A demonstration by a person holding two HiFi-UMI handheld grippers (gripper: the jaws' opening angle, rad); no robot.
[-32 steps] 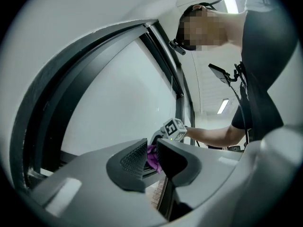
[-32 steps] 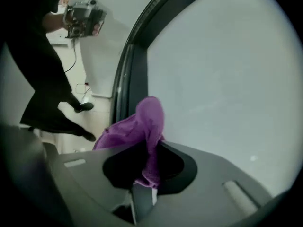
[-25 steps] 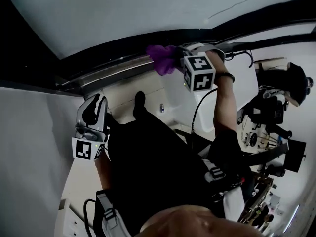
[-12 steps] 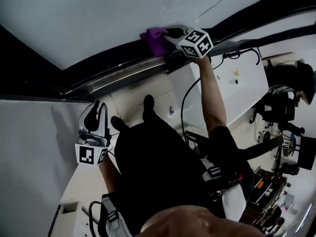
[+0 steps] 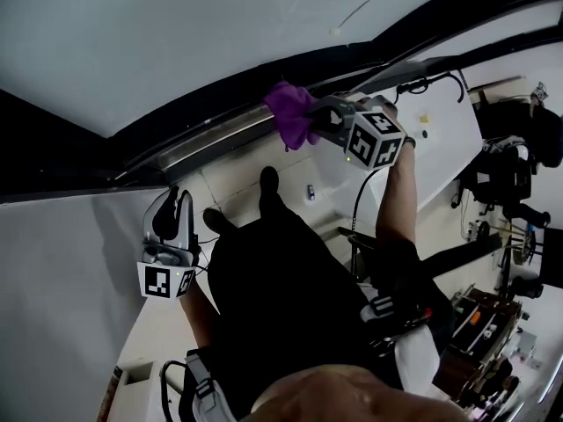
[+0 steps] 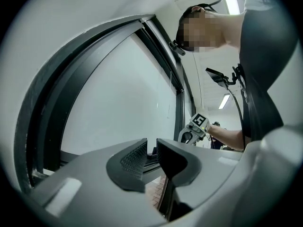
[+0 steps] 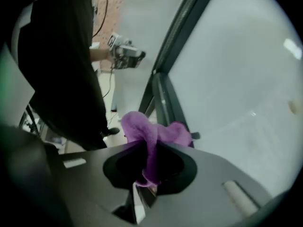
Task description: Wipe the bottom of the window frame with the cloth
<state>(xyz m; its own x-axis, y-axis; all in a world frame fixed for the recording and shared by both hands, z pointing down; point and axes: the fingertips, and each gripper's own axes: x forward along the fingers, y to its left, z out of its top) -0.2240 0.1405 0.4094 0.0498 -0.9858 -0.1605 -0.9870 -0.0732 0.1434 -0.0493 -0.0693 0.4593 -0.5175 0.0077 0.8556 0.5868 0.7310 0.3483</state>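
Cloth (image 7: 154, 134) pinched between right tongs (image 7: 150, 161)

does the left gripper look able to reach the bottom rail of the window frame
Likely yes: the left gripper hangs empty below the frame's bottom rail, nothing between them. The right gripper, holding the purple cloth, is further along the rail.

The right tool (image 5: 313, 118) and purple cloth (image 5: 291, 112) lower now, away from the glass (image 5: 176, 33), back at the window frame (image 5: 211, 139).
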